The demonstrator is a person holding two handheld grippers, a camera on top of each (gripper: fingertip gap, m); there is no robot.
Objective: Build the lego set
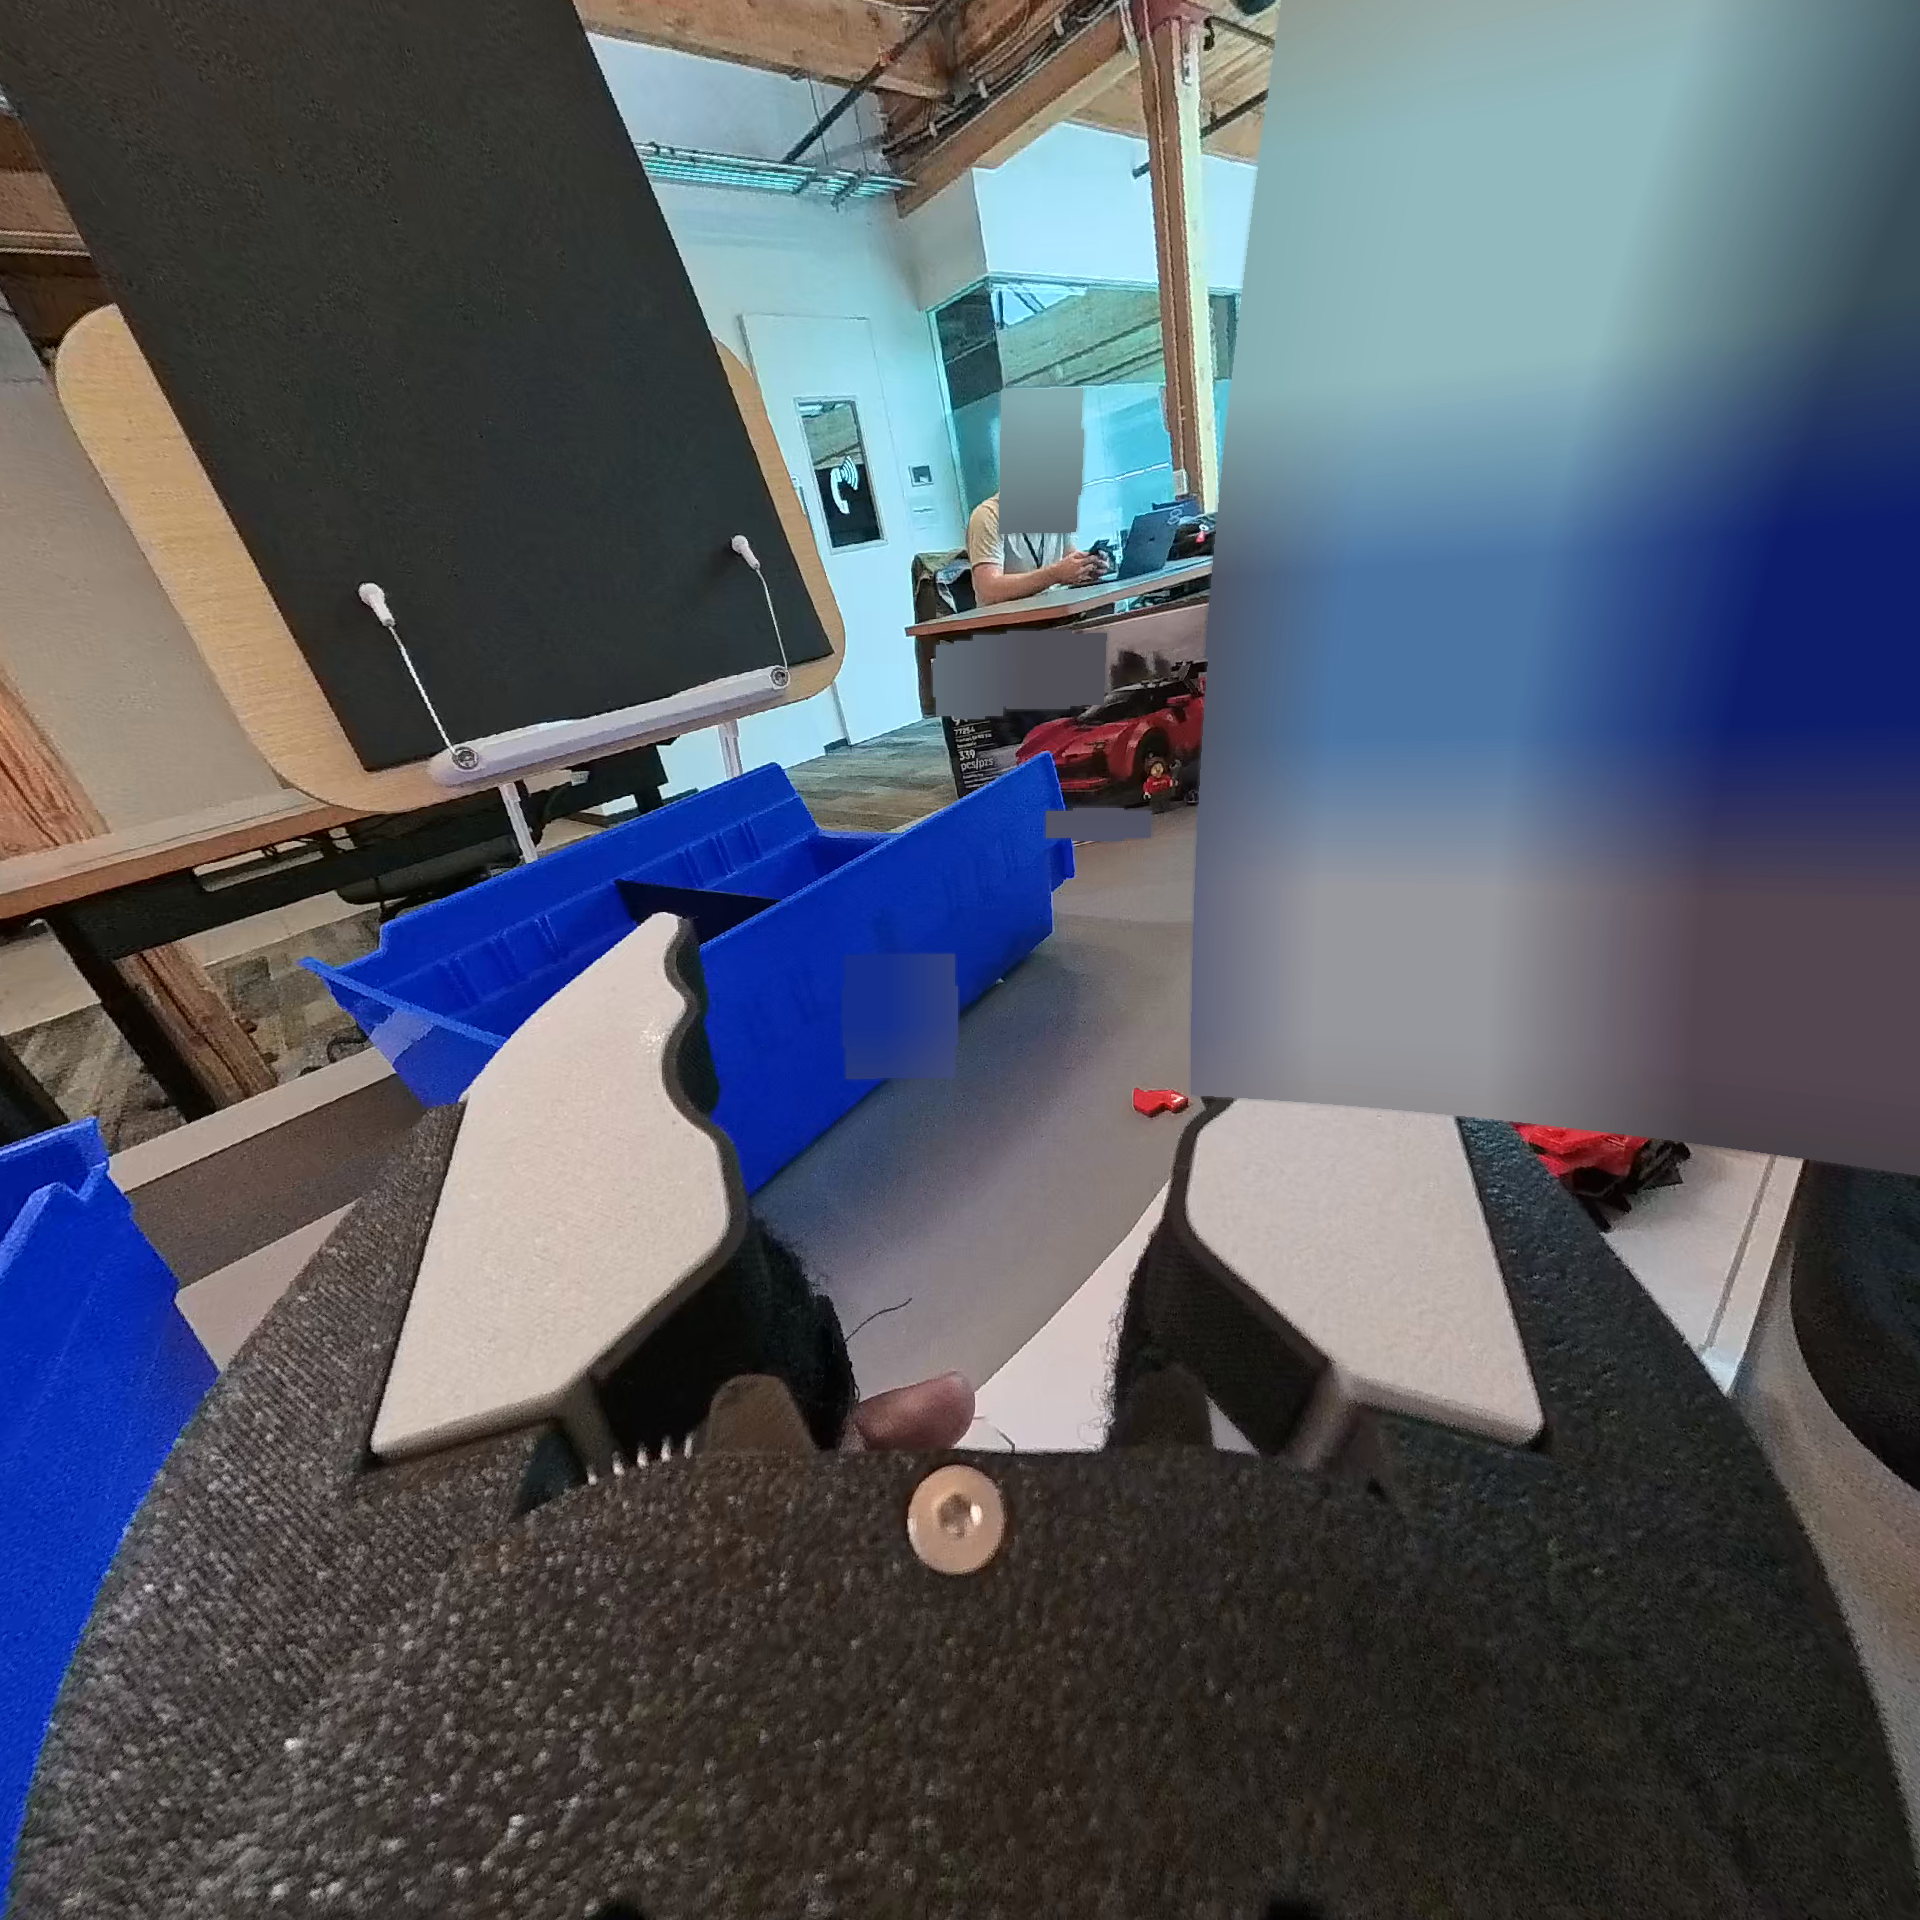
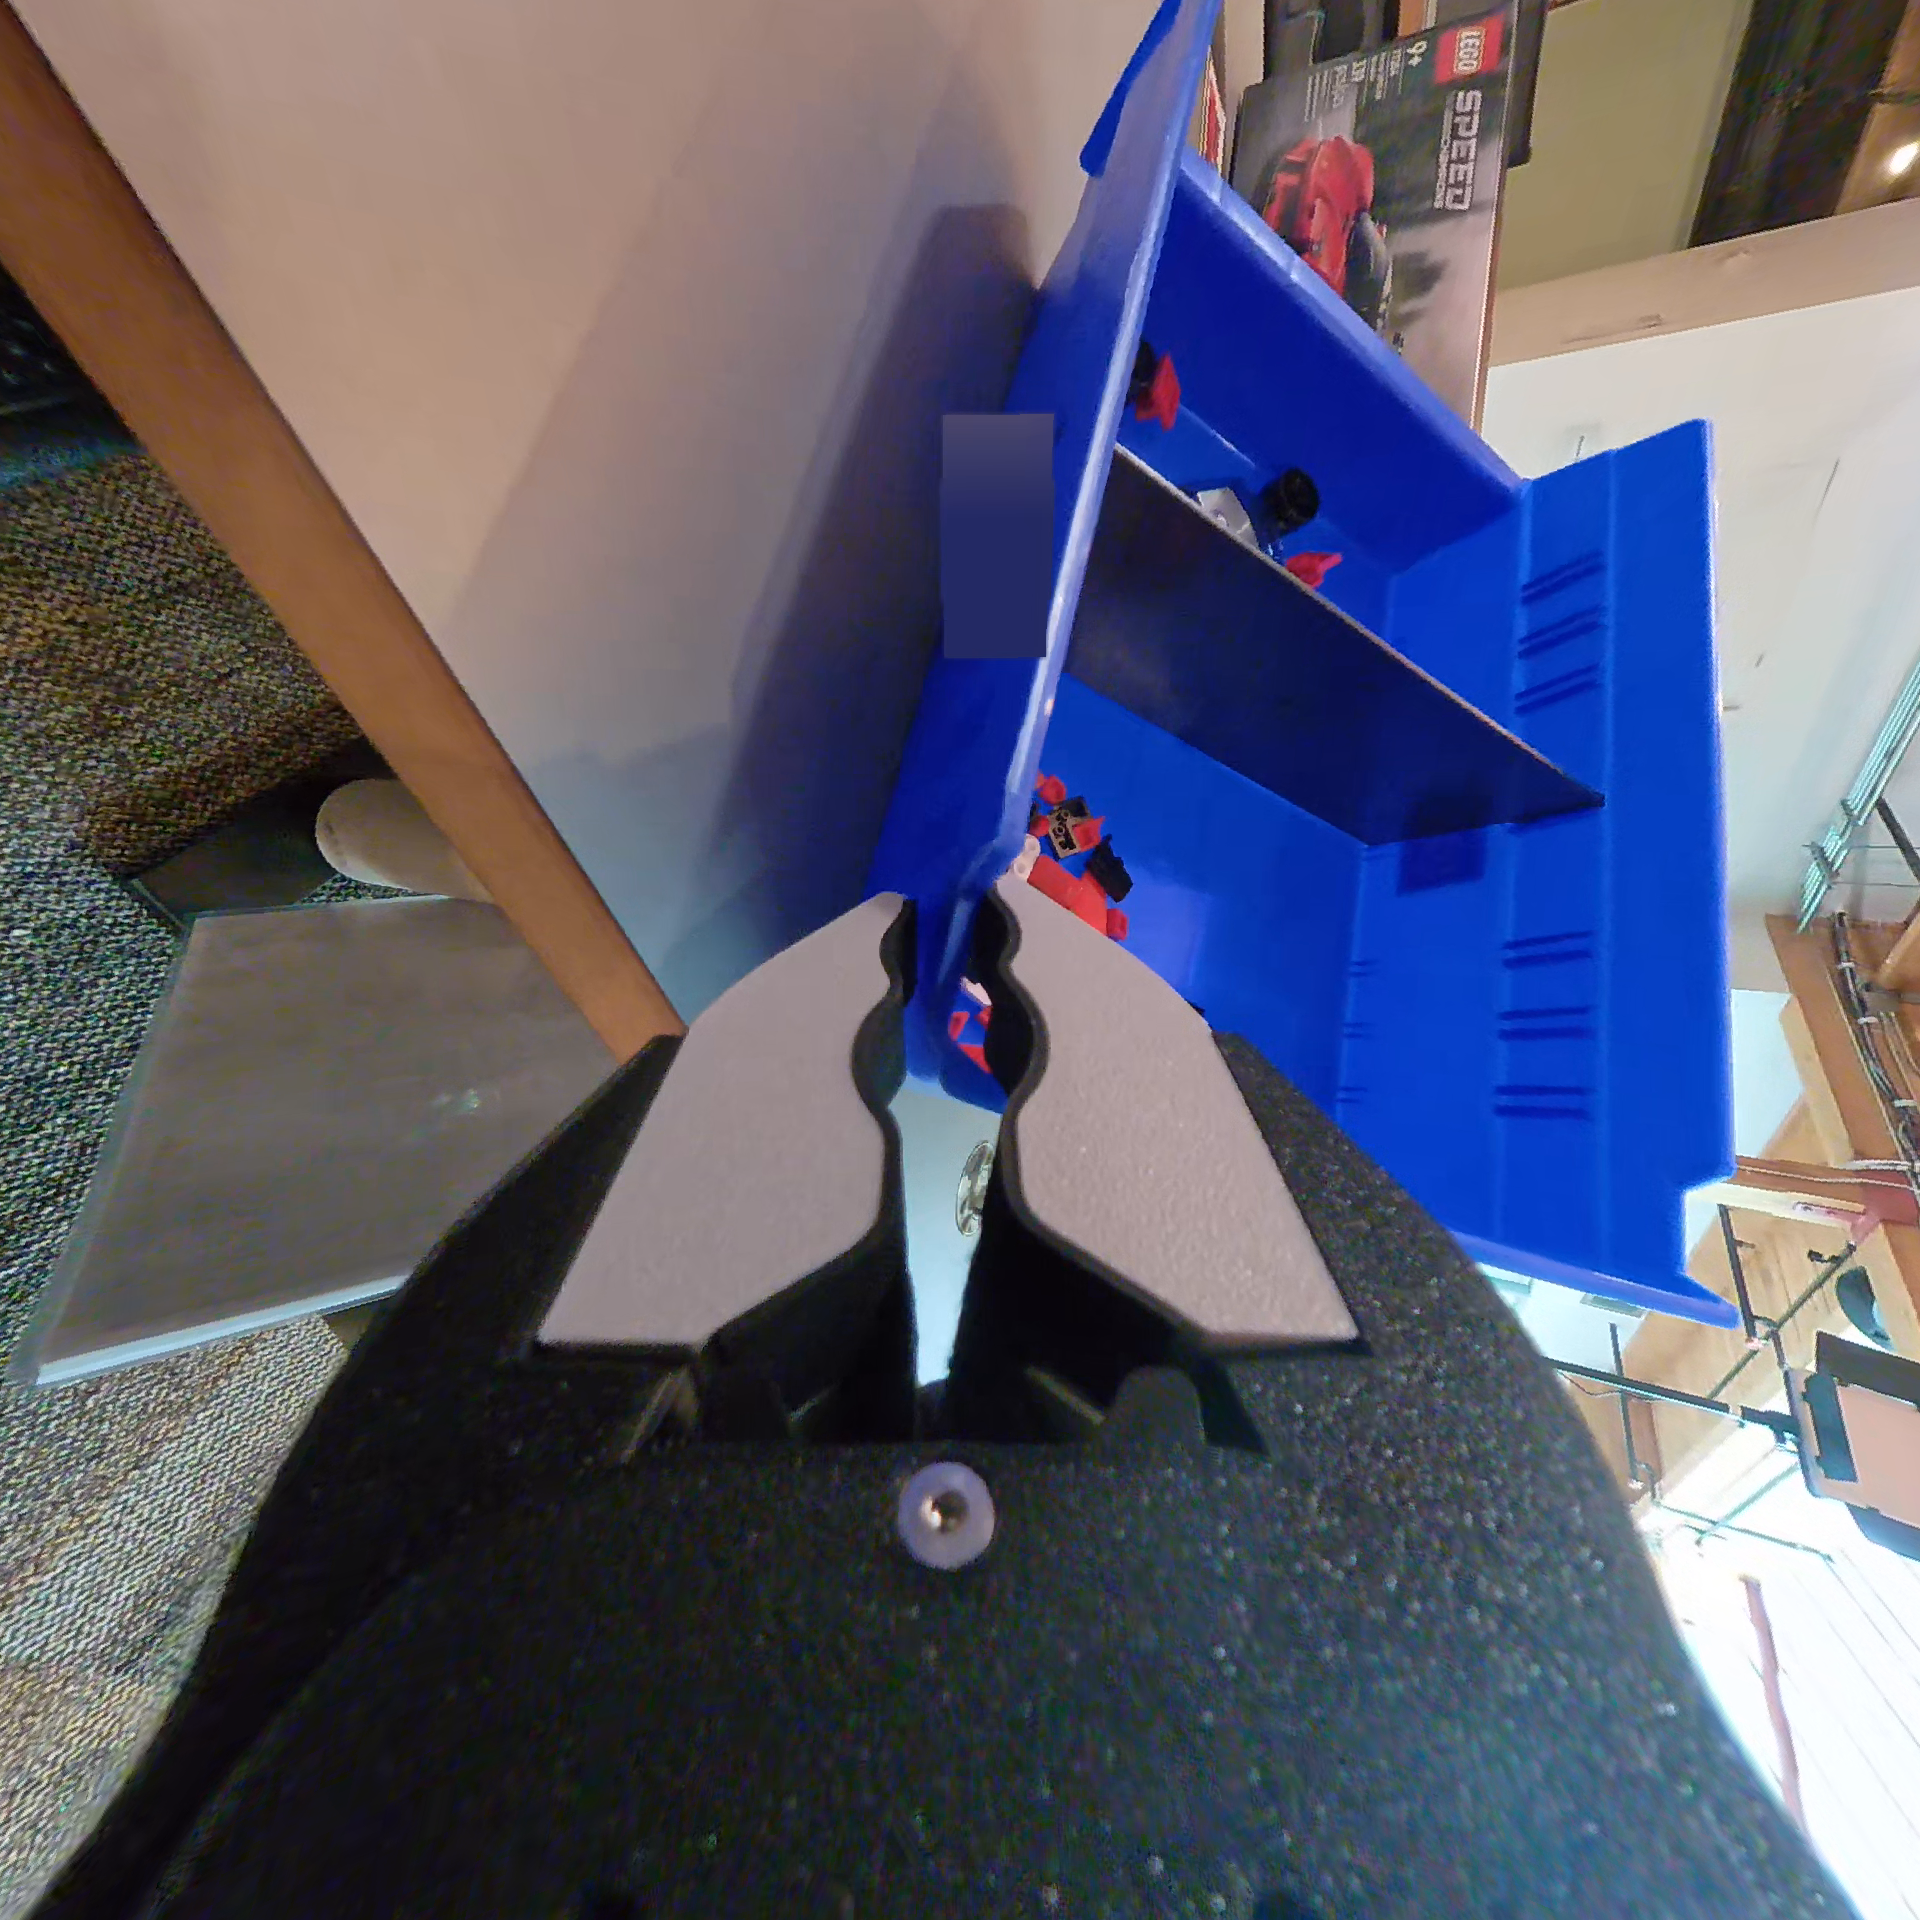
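Note:
A blue bin (image 2: 1455, 831) with a dark divider (image 2: 1299, 675) stands on the grey table (image 2: 520, 312). My right gripper (image 2: 951, 920) is shut on the bin's near wall, one finger inside and one outside. Red and black lego pieces (image 2: 1075, 862) lie in the near compartment, and a black wheel (image 2: 1288, 494) and red pieces lie in the far one. In the left wrist view the same bin (image 1: 790, 935) lies ahead. My left gripper (image 1: 945, 1039) is open and empty above the table. A small red piece (image 1: 1158, 1099) lies on the table near its right finger.
A lego box with a red car stands behind the bin (image 1: 1122, 727) (image 2: 1382, 177). A black board on a stand (image 1: 416, 364) rises at back left. A second blue bin (image 1: 73, 1351) is at the left. Red and black pieces (image 1: 1590, 1153) lie at the right. The table's wooden edge (image 2: 312, 520) drops to carpet. My right fingertips sit around 50 centimetres from my left ones.

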